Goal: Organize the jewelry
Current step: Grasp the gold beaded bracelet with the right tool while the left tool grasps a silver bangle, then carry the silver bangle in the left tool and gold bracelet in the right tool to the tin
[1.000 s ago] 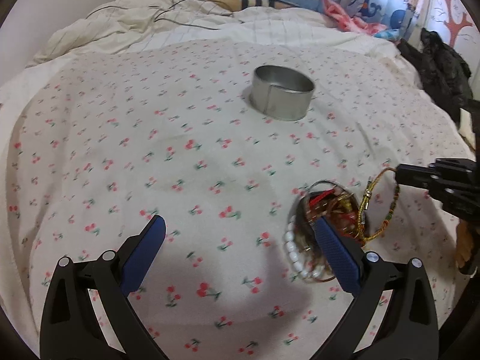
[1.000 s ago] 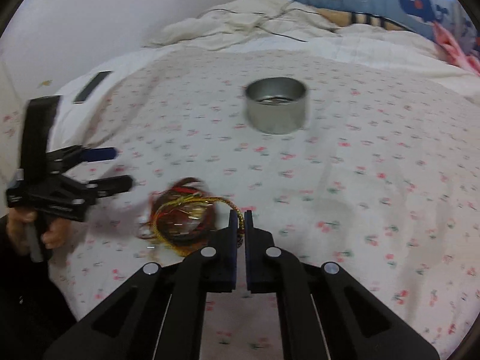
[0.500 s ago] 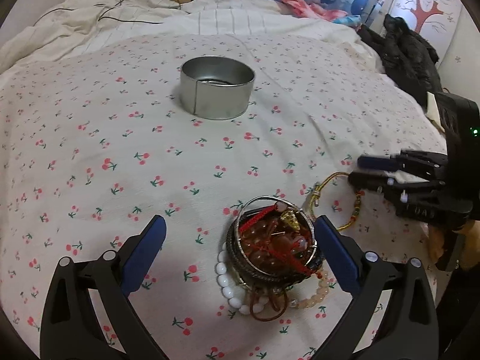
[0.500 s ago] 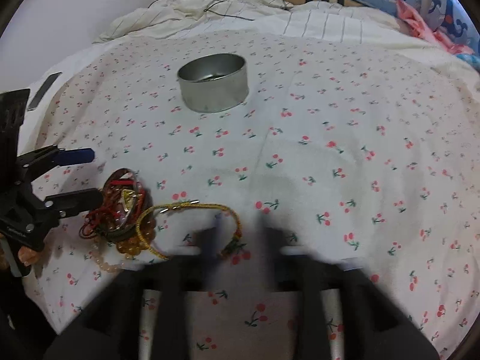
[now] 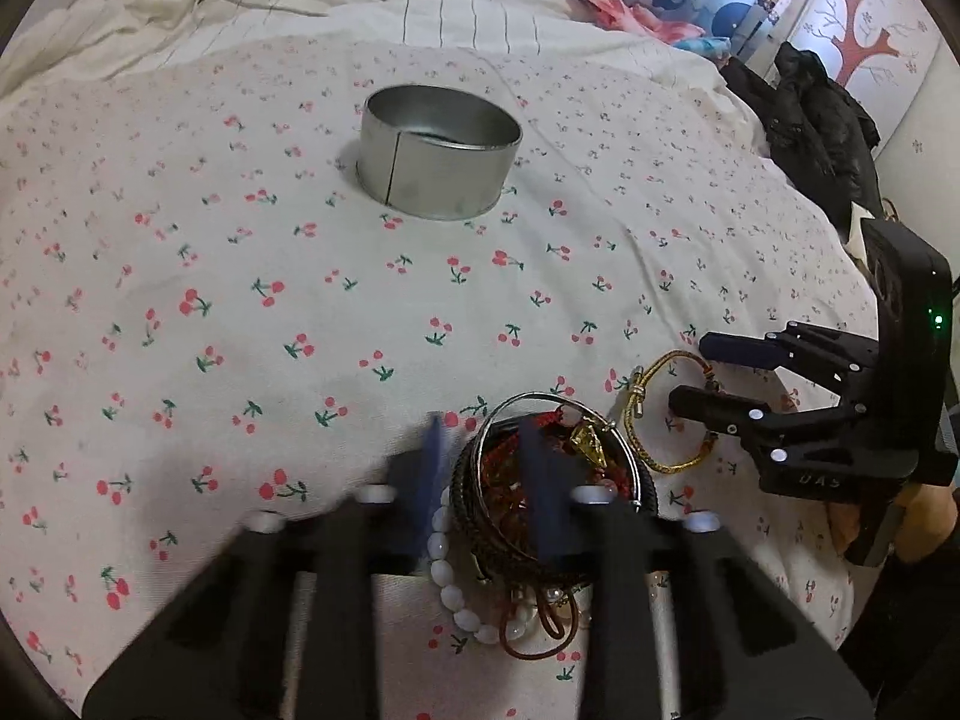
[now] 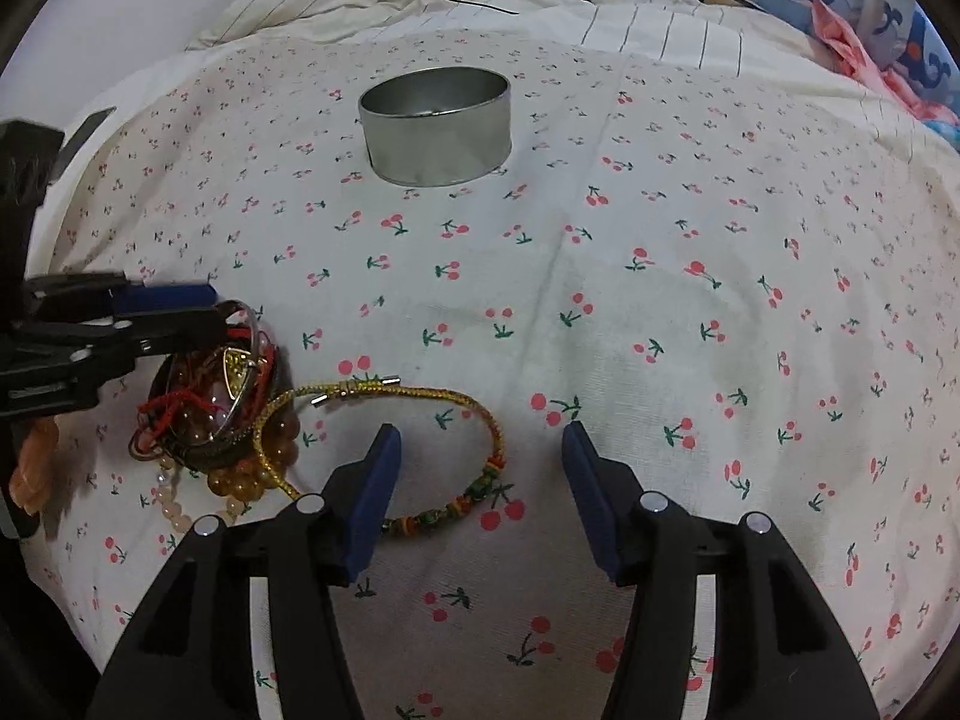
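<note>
Soft even daylight, fisheye-bent edges, left fingers [image 5: 435, 480] motion-blurred

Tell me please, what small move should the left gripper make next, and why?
Probably it should finish closing and then lift a little. The left gripper is closing, its fingers astride the edge of the bracelet pile, so a grip seems nearly made. The metal tin stands open further up the bed, and the right gripper is open over the gold cord bracelet.

Open bedspread [image 6: 690, 312] is left between the jewelry pile [image 5: 540, 480] and the metal tin [image 5: 441, 150]. Beside the pile, passage is narrowed by the gold cord bracelet [image 6: 420, 420] and the right tongs [image 5: 714, 381].
</note>
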The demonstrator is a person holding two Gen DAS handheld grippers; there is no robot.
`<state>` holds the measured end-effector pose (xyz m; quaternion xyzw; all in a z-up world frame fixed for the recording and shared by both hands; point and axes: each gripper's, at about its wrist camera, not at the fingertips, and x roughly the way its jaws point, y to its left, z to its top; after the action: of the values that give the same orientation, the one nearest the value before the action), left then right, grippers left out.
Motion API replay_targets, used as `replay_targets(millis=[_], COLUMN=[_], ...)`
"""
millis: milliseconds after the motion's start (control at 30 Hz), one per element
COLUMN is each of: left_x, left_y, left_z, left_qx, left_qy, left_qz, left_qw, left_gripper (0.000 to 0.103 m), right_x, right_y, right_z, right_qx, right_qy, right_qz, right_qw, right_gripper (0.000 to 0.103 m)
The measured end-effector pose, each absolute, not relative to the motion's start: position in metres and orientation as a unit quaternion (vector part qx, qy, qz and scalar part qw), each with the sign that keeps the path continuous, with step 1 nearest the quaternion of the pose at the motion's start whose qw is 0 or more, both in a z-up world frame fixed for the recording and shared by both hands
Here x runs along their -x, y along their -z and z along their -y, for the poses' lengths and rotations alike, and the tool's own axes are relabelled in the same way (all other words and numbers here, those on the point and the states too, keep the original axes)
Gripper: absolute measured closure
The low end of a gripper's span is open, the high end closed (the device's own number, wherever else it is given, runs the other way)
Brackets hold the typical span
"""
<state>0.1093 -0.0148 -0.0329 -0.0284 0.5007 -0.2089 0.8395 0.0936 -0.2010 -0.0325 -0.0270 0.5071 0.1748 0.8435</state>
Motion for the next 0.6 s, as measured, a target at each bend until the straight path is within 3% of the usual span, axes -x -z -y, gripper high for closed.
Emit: replay_targets(millis=[167,233,367,600], left_x=[-0.109,-0.108,-0.106,-0.108], left_y=[0.03,0.027,0.02,0.015], left_z=[0.014,0.012,0.01,-0.003], left_qx=[0.027,0.032,0.036,0.059], left_qy=[0.207,0.211,0.211,0.204], left_qz=[-0.492,-0.486,-0.478,-0.476], left_qw=[0.845,0.847,0.852,0.854], left_gripper=[0.098,0.099,0.099,0.099], right_x=[-0.095,-0.095,-0.097,-0.091], right_y=[0.034,0.034,0.034,0.021], right_z=[0.2,0.201,0.208,0.21], right_qx=[0.026,0.023,0.004,-0.002], right_qy=[-0.174,-0.174,-0.174,-0.179], right_qz=[-0.51,-0.509,-0.51,-0.484], right_qw=[0.842,0.843,0.842,0.857], right_gripper=[0.048,0.054,0.094,0.096])
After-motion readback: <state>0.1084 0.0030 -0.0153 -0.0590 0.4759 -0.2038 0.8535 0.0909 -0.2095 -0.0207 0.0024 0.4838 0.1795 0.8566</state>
